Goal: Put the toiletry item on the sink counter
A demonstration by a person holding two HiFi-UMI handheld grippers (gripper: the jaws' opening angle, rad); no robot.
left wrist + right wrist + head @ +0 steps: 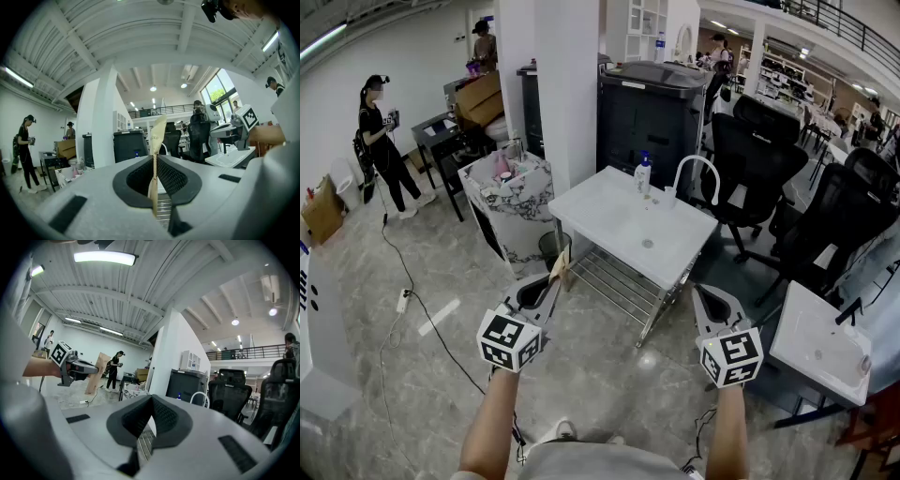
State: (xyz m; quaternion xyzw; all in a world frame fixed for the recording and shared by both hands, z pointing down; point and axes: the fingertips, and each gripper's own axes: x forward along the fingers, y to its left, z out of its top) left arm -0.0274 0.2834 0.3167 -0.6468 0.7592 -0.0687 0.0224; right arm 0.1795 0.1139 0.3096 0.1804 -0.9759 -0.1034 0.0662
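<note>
The left claw (557, 274) is pinching a thin, cream-coloured toiletry sachet (560, 264). In the left gripper view the flat packet (156, 136) stands upright on edge, nipped between the ribbed pads (169, 174), and its upper end rises clear above them with some small print that is too tiny to read. The right claw (700, 291) is pressed together with nothing between its pads, as the right gripper view shows (151, 400). Both are held level above the grey floor, just short of the near edge of the white sink bench (586, 202), left claw at its near left corner, right claw off its near right side. The sachet has not reached the bench top. On the far part of that bench stand a pump bottle (643, 174) with a blue top, a small clear cup (669, 197) and a white arched tap (697, 174); a wire shelf (614, 281) sits underneath. Left of the bench is a marble-patterned bin (514, 208), and behind it a dark cabinet (652, 108). Black office chairs (759, 155) stand to the right, and a second white basin (820, 342) lies at near right.
</note>
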